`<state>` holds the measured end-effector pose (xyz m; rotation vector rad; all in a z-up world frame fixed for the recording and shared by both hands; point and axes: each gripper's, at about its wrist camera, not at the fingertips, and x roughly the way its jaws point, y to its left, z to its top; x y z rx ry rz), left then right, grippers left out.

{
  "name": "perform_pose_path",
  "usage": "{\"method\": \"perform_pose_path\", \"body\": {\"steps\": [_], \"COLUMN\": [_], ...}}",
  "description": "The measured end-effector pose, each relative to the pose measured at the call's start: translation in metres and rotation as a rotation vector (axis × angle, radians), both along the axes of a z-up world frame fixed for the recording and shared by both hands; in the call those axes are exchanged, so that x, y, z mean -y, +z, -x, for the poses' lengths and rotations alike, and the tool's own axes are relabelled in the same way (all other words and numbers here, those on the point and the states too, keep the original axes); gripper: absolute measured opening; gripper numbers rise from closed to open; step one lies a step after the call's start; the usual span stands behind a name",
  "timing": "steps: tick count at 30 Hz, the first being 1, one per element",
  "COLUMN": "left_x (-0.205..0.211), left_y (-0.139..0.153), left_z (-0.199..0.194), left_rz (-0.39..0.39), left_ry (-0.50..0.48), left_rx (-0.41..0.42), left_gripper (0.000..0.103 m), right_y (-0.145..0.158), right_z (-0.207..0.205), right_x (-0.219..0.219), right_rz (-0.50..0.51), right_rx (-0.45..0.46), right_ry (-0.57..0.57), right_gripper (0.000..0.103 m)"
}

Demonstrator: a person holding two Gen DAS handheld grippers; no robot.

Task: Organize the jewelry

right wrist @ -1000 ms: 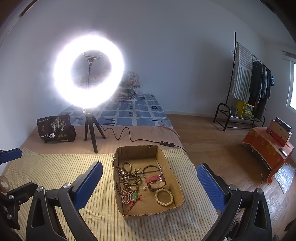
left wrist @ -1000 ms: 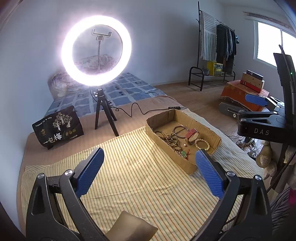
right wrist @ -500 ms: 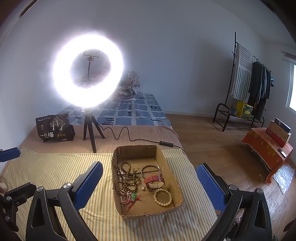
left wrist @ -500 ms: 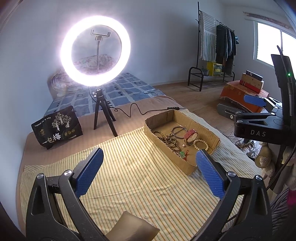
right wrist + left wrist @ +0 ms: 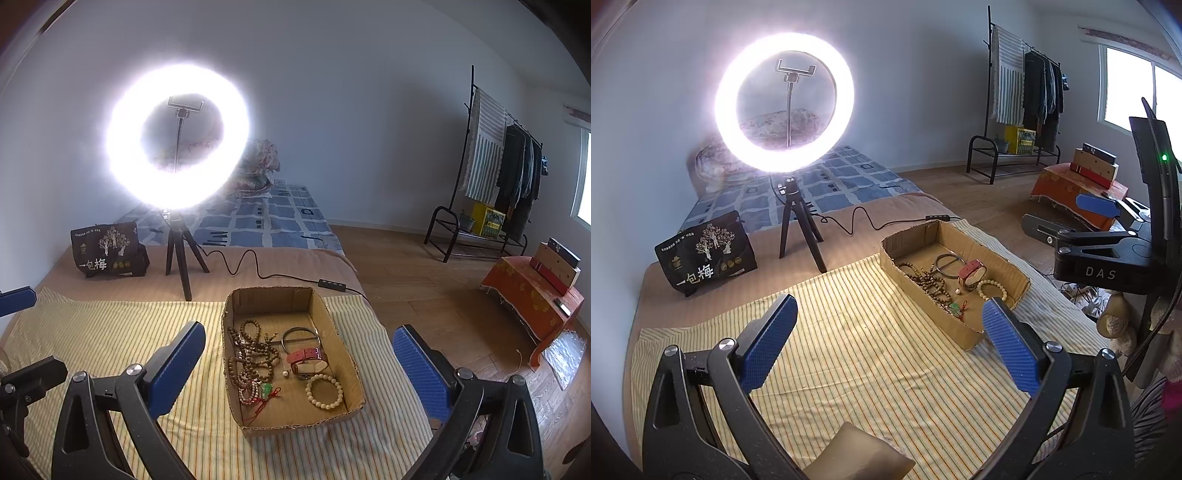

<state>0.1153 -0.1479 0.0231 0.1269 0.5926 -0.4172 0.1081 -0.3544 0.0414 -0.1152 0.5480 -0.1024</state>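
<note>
The shallow brown cardboard tray (image 5: 343,373) of jewellery sat a little nearer the right gripper (image 5: 299,365) than before, and slightly lower in the left wrist view; nothing inside it had shifted.

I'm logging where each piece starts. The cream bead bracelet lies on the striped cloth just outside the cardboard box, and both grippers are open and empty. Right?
Not quite. The cream bead bracelet lies inside the cardboard box, near its front right corner, as the right wrist view shows. The left gripper and right gripper are open and empty.

left tongs (image 5: 886,345): spread wide, empty | right tongs (image 5: 299,373): spread wide, empty
</note>
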Motion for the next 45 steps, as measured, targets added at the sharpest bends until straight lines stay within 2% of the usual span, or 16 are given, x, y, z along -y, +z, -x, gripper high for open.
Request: {"method": "perform_pose_path", "body": {"steps": [45], "left_x": [0.0016], "left_y": [0.0016], "left_z": [0.004], "left_rz": [-0.016], "left_ry": [0.007], "left_rx": [0.005], "left_gripper": [0.102], "right_y": [-0.0085], "right_z": [0.0016], "right_x": [0.0013], "right_rz": [0.015], "right_rx": [-0.02], "right_ry": [-0.001], "right_gripper": [0.103]}}
